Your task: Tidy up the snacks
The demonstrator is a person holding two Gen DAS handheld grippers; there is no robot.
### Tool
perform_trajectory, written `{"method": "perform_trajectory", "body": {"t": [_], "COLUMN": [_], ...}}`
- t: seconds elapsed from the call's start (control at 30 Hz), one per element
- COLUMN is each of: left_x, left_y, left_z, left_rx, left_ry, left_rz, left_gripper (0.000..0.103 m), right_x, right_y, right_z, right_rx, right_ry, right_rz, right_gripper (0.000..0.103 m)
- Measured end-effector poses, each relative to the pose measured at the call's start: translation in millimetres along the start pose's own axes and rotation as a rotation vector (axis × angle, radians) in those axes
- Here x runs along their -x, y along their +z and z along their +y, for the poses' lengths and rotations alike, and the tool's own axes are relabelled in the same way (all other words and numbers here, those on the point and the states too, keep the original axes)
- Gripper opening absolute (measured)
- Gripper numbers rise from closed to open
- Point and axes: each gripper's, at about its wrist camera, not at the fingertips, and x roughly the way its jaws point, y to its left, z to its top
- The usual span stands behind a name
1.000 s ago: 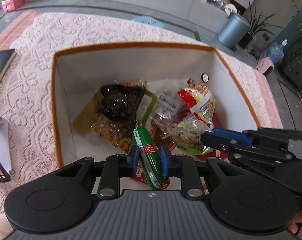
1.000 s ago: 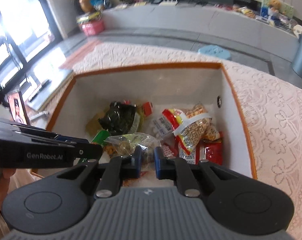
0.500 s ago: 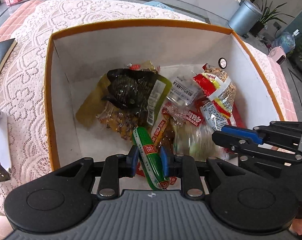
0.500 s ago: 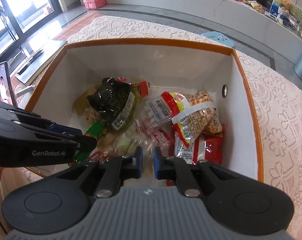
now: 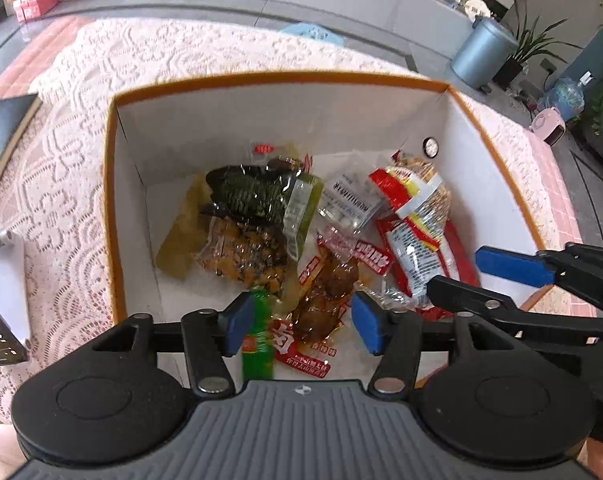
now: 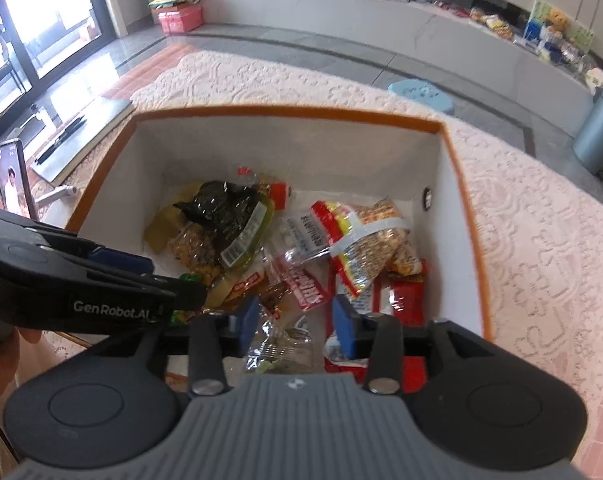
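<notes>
White orange-rimmed box [image 5: 149, 152] sits on pink lace cloth [image 5: 61, 168], snack packets piled inside. Left gripper [image 5: 301, 326] jaws apart; green sausage stick [image 5: 257, 340] lies loose just beside its left pad. Right gripper [image 6: 295, 326] also apart over clear crinkly bag [image 6: 279, 350]. Risks: grippers close together, could collide; withdrawing pads could snag film.

Readable only: "GenRobot.AI" in white on the black side of the left gripper [image 6: 113, 306], seen in the right wrist view. Printed characters on the snack packets [image 5: 303, 354] too blurred to make out.
</notes>
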Motion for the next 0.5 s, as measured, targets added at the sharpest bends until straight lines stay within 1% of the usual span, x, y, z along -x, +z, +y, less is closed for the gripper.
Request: {"method": "perform_trajectory", "body": {"t": [0.03,0.1,0.2,0.27,0.33,0.43,0.5], "left_x": [3,13,29,44,59,80,93], "left_y": [0,-2,-6,-10,-16,-28,-41], "left_z": [-1,-5,-12,-19,-27,-37,-44], "left_rx": [-0.002,-0.009,-0.023,-0.05,-0.085,-0.146,-0.183], "left_ry": [-0.002,-0.011,-0.03,-0.023,-0.018,-0.029,-0.039], "left_rz": [-0.009,-0.035,-0.088,-0.149,-0.217,-0.333,-0.411], "left_gripper": [0.069,0.069,0.069,0.069,0.072,0.077,0.078], "right_x": [5,18,40,56,72,99,116], "right_y": [-1,-2,-6,-9,-13,-22,-31], "right_z": [-1,-3,-7,-8,-8,-10,-9], "right_rx": [-0.004,-0.019,-0.045,-0.059,-0.073,-0.098,-0.116], "right_ry": [-0.007,-0.022,-0.069,-0.11,-0.146,-0.194,-0.222], "right_rz": [-0.015,-0.048,-0.111,-0.164,-0.216,-0.303,-0.357], "right_gripper": [0.049,0.054,0.063,0.066,0.074,0.082,0.087]}}
